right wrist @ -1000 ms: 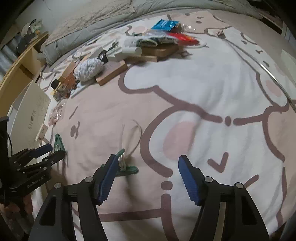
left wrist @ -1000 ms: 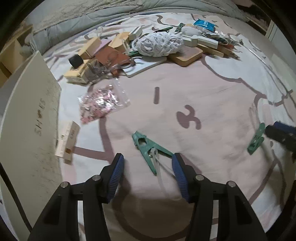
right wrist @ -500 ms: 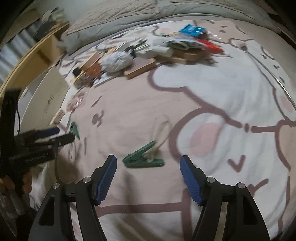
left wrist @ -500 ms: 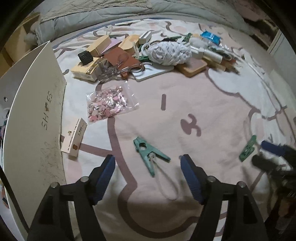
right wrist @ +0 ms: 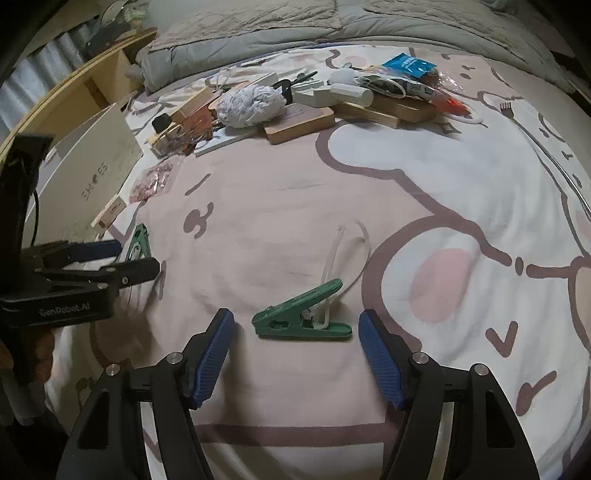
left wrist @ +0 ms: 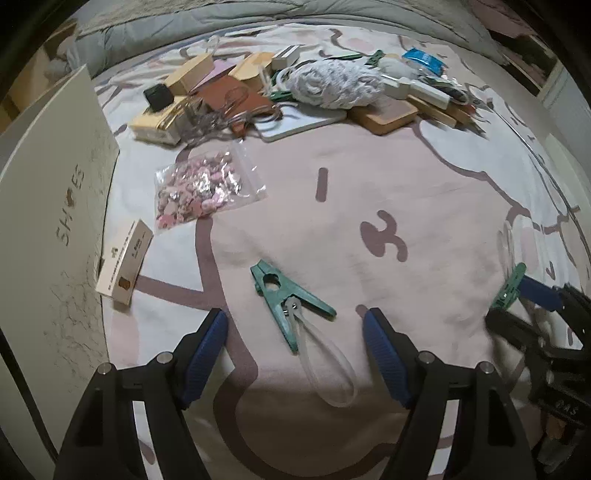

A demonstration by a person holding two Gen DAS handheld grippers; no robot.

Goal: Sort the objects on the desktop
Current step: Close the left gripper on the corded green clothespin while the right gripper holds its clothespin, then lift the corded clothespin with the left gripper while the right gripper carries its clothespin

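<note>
Two green clothes pegs with clear plastic loops lie on the pink cartoon bedsheet. One peg (left wrist: 284,299) lies flat just ahead of and between the blue pads of my left gripper (left wrist: 295,343), whose jaws are opening and do not touch it. The other peg (right wrist: 301,317) lies on its side between the pads of my right gripper (right wrist: 295,354), whose jaws are closing with clear gaps on both sides. In the left wrist view the right gripper (left wrist: 528,310) shows at the right edge beside its peg (left wrist: 508,288). In the right wrist view the left gripper (right wrist: 125,258) shows at the left.
A white shoe-box lid (left wrist: 48,221) stands along the left. Near it lie a bag of pink pieces (left wrist: 203,192) and a small card box (left wrist: 125,266). A heap with a white yarn ball (left wrist: 332,85), wooden blocks and packets fills the far side, before a grey quilt (right wrist: 295,22).
The left jaws have spread much wider around their peg. The right gripper has shifted so its peg sits centred between the pads instead of at the left finger, and its jaws have narrowed slightly.
</note>
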